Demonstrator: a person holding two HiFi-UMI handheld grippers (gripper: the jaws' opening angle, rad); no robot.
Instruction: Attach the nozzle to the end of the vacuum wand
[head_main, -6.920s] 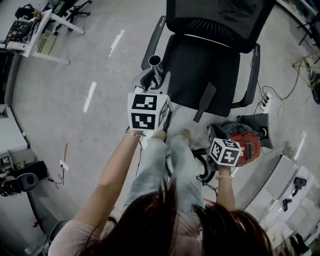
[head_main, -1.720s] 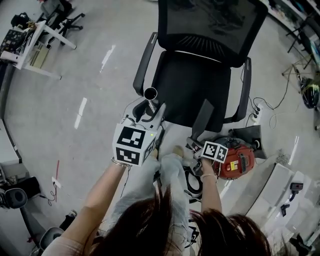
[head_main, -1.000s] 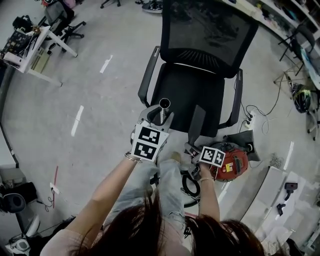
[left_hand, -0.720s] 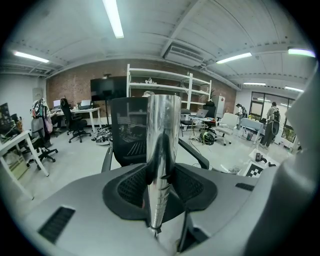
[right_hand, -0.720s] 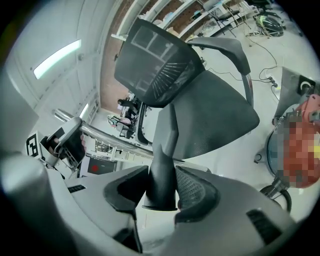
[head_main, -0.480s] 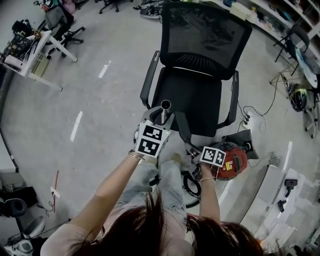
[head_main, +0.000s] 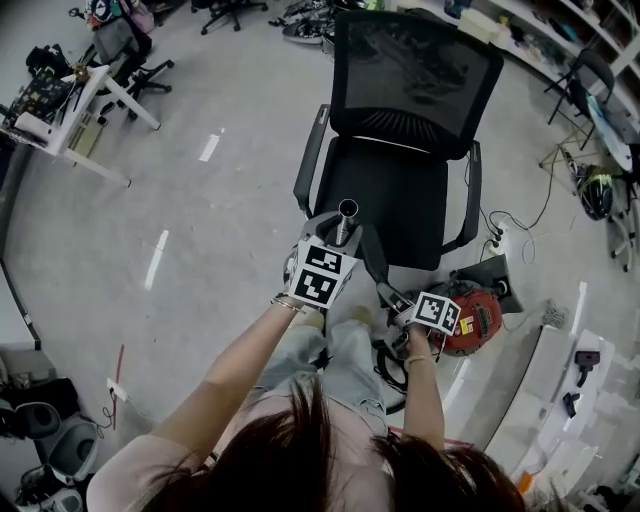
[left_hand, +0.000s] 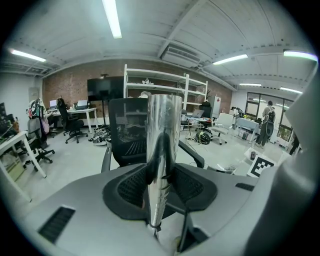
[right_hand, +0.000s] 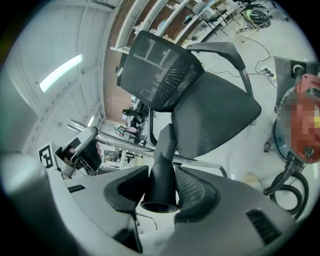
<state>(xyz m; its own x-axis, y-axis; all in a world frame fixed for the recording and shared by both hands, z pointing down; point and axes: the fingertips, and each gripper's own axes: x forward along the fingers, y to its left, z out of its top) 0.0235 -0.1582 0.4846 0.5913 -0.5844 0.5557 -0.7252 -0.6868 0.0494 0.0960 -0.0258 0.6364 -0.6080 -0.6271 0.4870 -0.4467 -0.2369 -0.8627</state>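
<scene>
My left gripper is shut on the chrome vacuum wand, whose open end points up over the chair's front edge. The left gripper view has the wand standing upright between the pads of my left gripper. My right gripper is shut on the black nozzle, which slants up and left with its narrow tip close beside the wand. Seen from my right gripper, the nozzle has its round wide mouth toward the camera, and the wand crosses behind it. Whether they touch, I cannot tell.
A black mesh office chair stands right in front of both grippers. The red vacuum body sits on the floor at the right, its black hose coiled by the person's legs. A power strip with cables lies beyond it.
The nozzle has swung from pointing up-right to slanting left, bringing its tip close to the wand. The left gripper and wand have drifted right and farther forward in the head view.
</scene>
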